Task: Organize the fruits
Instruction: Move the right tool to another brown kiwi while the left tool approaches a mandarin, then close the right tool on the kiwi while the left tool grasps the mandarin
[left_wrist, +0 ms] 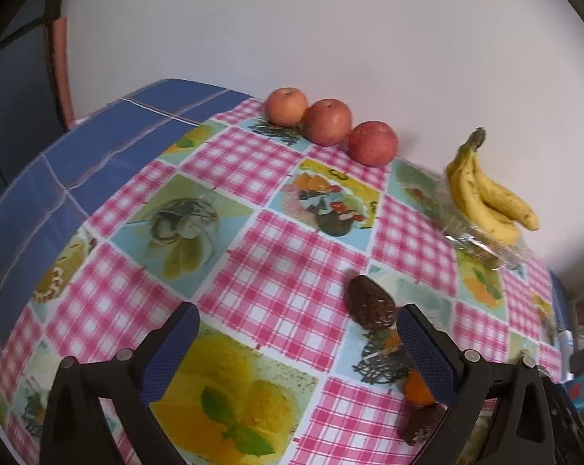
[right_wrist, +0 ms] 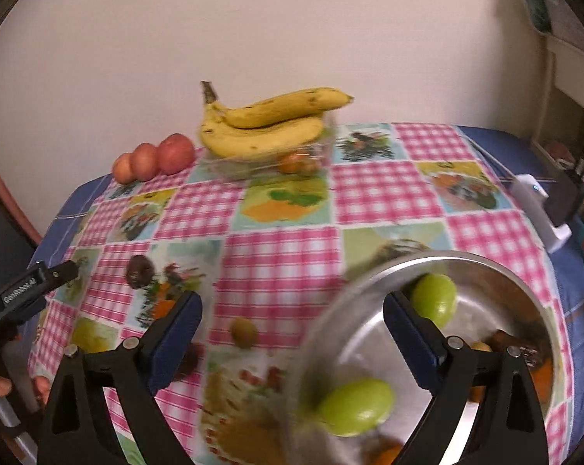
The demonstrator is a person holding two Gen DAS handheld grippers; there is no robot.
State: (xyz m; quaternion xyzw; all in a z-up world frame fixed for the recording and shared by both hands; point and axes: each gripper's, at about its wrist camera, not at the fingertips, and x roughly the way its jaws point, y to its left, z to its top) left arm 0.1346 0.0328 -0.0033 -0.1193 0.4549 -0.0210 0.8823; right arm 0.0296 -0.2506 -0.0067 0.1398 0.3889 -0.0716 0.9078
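In the left wrist view my left gripper (left_wrist: 298, 329) is open and empty above the tablecloth. A dark brown fruit (left_wrist: 371, 304) lies just beyond its right finger; another dark fruit (left_wrist: 423, 422) and a small orange one (left_wrist: 418, 387) lie beside that finger. Three red apples (left_wrist: 327, 122) line the wall. Bananas (left_wrist: 485, 193) rest on a clear tray (left_wrist: 481, 248). In the right wrist view my right gripper (right_wrist: 292, 319) is open and empty. A steel bowl (right_wrist: 516, 275) under its right finger holds two green fruits (right_wrist: 356, 407) and dark and orange fruits. A kiwi (right_wrist: 243, 332) lies between the fingers.
A white device (right_wrist: 536, 213) stands at the table's right edge, with shelves behind it. The other gripper (right_wrist: 24, 294) shows at the left of the right wrist view. A wall runs along the table's back. A dark fruit (right_wrist: 140, 271) lies left of centre.
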